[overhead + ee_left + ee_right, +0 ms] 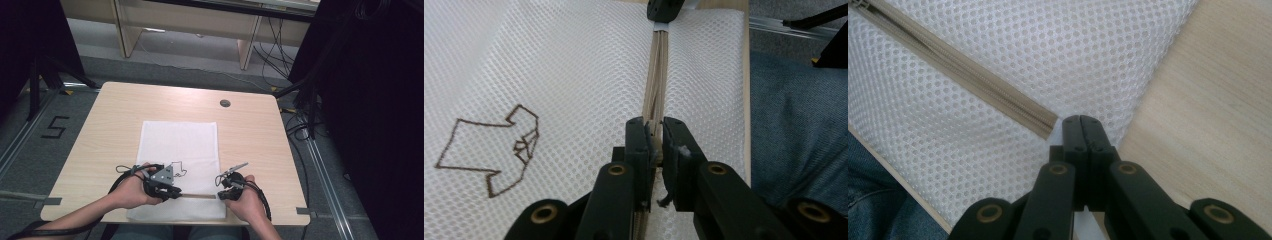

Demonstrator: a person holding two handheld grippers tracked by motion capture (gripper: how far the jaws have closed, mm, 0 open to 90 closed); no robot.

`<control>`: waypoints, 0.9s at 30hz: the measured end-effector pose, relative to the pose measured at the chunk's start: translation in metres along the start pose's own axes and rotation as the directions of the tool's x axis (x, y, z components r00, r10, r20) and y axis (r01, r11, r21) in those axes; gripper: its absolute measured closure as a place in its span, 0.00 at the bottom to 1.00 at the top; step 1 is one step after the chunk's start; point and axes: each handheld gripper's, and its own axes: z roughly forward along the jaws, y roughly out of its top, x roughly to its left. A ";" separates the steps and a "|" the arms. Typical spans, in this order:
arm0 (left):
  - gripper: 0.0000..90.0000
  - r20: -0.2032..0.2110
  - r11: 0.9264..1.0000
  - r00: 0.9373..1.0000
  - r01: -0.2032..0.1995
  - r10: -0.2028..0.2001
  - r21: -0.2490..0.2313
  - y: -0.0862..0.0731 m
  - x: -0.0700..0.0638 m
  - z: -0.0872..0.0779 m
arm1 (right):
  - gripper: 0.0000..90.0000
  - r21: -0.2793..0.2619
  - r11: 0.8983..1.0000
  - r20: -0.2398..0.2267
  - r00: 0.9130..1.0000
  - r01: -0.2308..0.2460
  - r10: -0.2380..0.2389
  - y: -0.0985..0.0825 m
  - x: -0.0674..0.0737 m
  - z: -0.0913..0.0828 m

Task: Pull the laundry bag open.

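Note:
A white mesh bag (180,140) lies flat on the wooden table (115,120), with a beige zipper (197,196) running along its near edge. My left gripper (176,192) is at the zipper's left part. In the left gripper view its jaws (655,132) are shut on the zipper pull, and the zipper (658,75) runs ahead to the right gripper (664,10). My right gripper (221,195) is at the zipper's right end. Its jaws (1083,122) are pressed together on the mesh (998,60) beside the zipper's end (1045,125).
A brown stitched shirt outline (494,150) marks the bag left of the zipper. A round cable hole (225,103) sits at the table's far right. The table's near edge and the person's blue trousers (794,125) are close behind the zipper. Black stands flank the table.

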 end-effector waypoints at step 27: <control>0.90 -0.012 1.000 1.000 0.004 -0.004 -0.010 -0.007 0.002 -0.010 | 1.00 -0.004 1.000 -0.004 1.000 0.027 -0.027 0.001 -0.001 0.000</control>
